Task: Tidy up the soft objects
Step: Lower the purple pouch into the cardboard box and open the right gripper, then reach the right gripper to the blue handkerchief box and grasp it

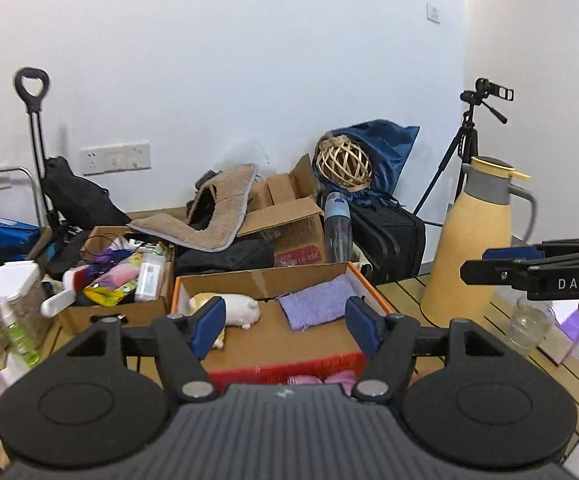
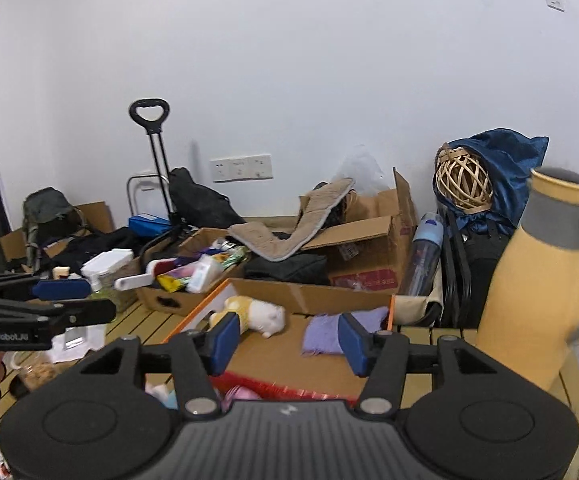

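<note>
While both grippers are held apart and empty above the table, a snag could be caused by the red fringe (image 1: 289,370) just below, or a jaw could catch the cardboard box (image 1: 265,276) wall (a judgement only). The left gripper (image 1: 285,326) and right gripper (image 2: 287,338) are seen with jaws parted; the plush toy (image 1: 235,310) and purple cloth (image 1: 317,306) lie in the box, beyond the fingertips.

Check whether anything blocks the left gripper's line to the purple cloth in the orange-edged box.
Nothing visible does. The left gripper is open and empty, and the purple cloth lies uncovered in the box, apart from the plush toy.
</note>
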`<state>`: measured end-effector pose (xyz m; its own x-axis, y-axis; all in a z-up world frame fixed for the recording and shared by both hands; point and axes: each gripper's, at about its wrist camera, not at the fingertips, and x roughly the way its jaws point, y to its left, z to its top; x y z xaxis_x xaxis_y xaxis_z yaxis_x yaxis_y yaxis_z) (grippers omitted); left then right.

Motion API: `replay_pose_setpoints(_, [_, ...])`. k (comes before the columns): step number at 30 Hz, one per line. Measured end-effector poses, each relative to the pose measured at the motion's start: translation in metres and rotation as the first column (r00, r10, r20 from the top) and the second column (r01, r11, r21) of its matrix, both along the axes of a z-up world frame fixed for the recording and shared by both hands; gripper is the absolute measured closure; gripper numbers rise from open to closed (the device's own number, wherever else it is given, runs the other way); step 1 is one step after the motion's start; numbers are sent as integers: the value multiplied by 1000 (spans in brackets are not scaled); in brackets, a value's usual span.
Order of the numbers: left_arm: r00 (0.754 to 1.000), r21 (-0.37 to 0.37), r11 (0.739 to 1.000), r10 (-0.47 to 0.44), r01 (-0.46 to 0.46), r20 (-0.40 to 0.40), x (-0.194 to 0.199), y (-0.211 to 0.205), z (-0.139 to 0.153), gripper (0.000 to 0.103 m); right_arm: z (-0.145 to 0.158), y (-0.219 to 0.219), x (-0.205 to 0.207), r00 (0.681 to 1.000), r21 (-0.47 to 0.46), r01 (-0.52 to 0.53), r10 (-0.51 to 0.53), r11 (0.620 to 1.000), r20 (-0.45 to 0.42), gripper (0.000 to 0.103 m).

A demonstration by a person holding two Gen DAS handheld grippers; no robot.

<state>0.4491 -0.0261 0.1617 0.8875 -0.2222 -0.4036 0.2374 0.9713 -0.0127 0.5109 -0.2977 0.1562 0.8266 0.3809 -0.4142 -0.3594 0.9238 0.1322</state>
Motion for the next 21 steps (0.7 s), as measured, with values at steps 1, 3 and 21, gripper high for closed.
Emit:
replay_pose_setpoints(1, [1000,-2,1000,2,-2,14,-12,2,-1,31,-3,-1,-12,1000,2,1,-1,1000,8,50])
replay_pose_setpoints(3, [999,-9,1000,8,-8,43,-39,7,-5,26,-8,-1,-35,1000,5,-7,6,1000,27,49])
replay_pose_setpoints(21, [992,-85,991,108,-102,71,-244,50,-101,9,-97,5,-238,992,-17,-11,13,1000,123,33])
